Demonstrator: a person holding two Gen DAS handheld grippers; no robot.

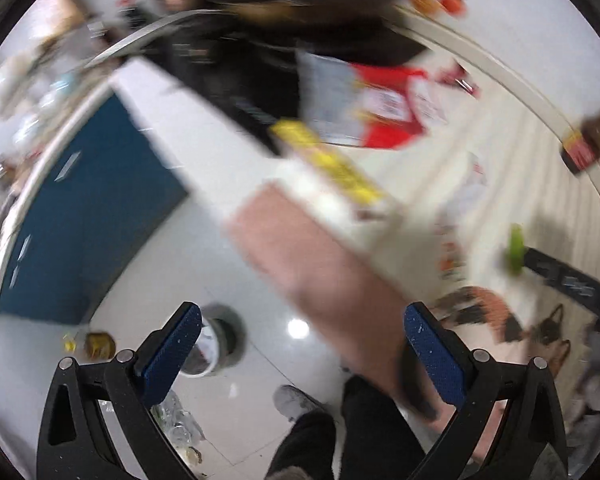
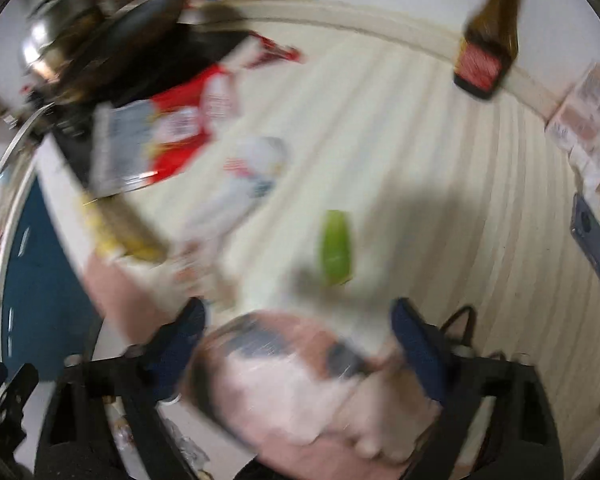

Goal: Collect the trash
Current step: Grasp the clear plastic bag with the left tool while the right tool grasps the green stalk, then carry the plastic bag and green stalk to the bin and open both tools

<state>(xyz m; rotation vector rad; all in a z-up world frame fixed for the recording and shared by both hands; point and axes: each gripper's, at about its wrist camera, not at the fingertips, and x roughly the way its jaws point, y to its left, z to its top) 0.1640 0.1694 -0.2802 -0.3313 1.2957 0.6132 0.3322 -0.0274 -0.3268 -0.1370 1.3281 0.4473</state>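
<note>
Both views are motion-blurred. My left gripper (image 1: 302,344) is open and empty, over the floor beside the table edge, with a bare forearm (image 1: 320,272) across its jaws. My right gripper (image 2: 298,340) is open over the pale striped tabletop (image 2: 400,140); a blurred pink and white shape (image 2: 292,384), perhaps a hand with a wrapper, lies between its fingers. Trash on the table: a red and white packet (image 2: 188,128) (image 1: 392,108), a white crumpled wrapper (image 2: 252,172), a yellow packet (image 1: 332,164) (image 2: 120,232), and a green piece (image 2: 336,248) (image 1: 514,248).
A brown bottle with a red label (image 2: 488,40) (image 1: 588,140) stands at the back. A dark pan (image 2: 140,20) is at the far left. A phone (image 2: 594,240) and paper packs (image 2: 584,116) lie right. A bin (image 1: 216,340) and a blue cabinet (image 1: 84,216) are below.
</note>
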